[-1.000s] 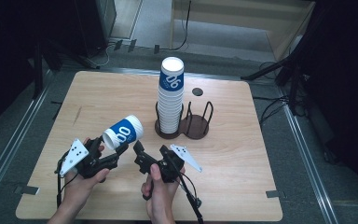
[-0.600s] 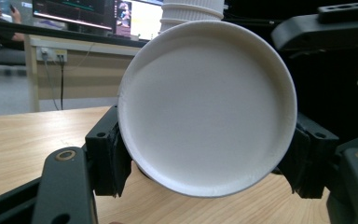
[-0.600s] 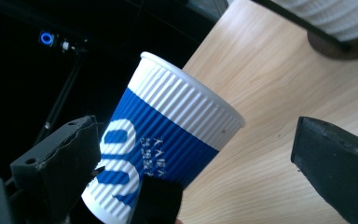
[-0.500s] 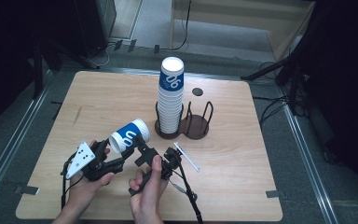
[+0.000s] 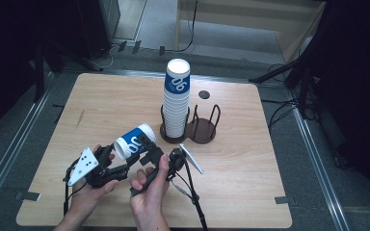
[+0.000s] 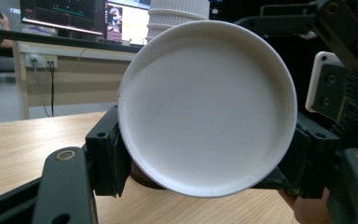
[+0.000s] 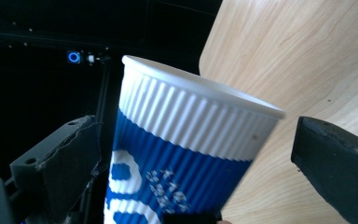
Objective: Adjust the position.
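Note:
A blue-and-white ribbed paper cup (image 5: 134, 141) lies tilted above the table's front left. My left gripper (image 5: 121, 153) is shut on its base end. In the left gripper view the cup's white round bottom (image 6: 205, 107) sits pinched between the two black jaws of the left gripper (image 6: 205, 163). My right gripper (image 5: 147, 147) reaches in from the right and stands open, its jaws either side of the cup's rim end. In the right gripper view the cup (image 7: 177, 154) lies between the jaws of the right gripper (image 7: 200, 168), with a clear gap to the right pad (image 7: 331, 158).
A tall stack of the same cups (image 5: 177, 101) stands in a black two-ring wire holder (image 5: 203, 129) at the table's middle; its other ring is bare. A small round hole (image 5: 204, 95) lies behind it. The right gripper's cable (image 5: 192, 202) trails to the front edge.
The right gripper has moved up and left to the cup, and its jaws now stand on either side of it. The left gripper and cup have barely shifted.

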### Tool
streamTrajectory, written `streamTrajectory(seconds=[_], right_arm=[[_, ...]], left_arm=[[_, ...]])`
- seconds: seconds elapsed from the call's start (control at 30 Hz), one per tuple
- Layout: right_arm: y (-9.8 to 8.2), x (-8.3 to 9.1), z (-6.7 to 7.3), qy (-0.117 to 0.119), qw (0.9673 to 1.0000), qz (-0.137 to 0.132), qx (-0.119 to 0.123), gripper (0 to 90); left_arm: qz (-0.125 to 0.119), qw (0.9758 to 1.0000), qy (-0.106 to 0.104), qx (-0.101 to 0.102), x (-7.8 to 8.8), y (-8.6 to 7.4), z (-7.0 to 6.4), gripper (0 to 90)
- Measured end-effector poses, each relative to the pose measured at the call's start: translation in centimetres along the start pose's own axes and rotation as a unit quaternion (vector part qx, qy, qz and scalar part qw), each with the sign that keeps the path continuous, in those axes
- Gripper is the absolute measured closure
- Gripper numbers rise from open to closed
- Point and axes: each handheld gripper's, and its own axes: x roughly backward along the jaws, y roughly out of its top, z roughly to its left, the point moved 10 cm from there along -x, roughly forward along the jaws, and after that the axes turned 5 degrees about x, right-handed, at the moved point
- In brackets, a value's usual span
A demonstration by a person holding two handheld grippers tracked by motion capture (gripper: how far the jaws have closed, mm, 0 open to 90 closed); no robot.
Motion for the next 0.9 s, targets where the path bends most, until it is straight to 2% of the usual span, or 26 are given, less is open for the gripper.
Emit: streamTrajectory(seconds=[0.17,0.3,0.57,0.8,0.9], right_arm=[[0.1,-0.3,0.2,0.001,1.0000,0.006,-0.003,1.3],[0.0,-0.8,0.1,0.007,0.9997,0.020,-0.014,1.4],[0.2,-1.3,-0.1,0.015,0.9989,0.031,-0.030,3.7],[0.1,-1.3,0.2,0.024,0.9984,0.032,-0.039,14.5],[-0.1,-1.3,0.4,0.028,0.9988,0.030,-0.027,18.5]], left_arm=[[-0.001,1.0000,-0.002,-0.005,0.0,0.0,-0.2,29.5],[-0.001,1.0000,-0.006,-0.006,0.1,0.1,-0.3,29.5],[0.001,0.9998,-0.014,-0.010,0.1,0.0,-0.5,29.5],[0.008,0.9999,-0.011,-0.009,0.1,0.0,-0.4,28.8],[0.013,0.9999,-0.010,-0.002,0.3,0.1,-0.4,27.6]])
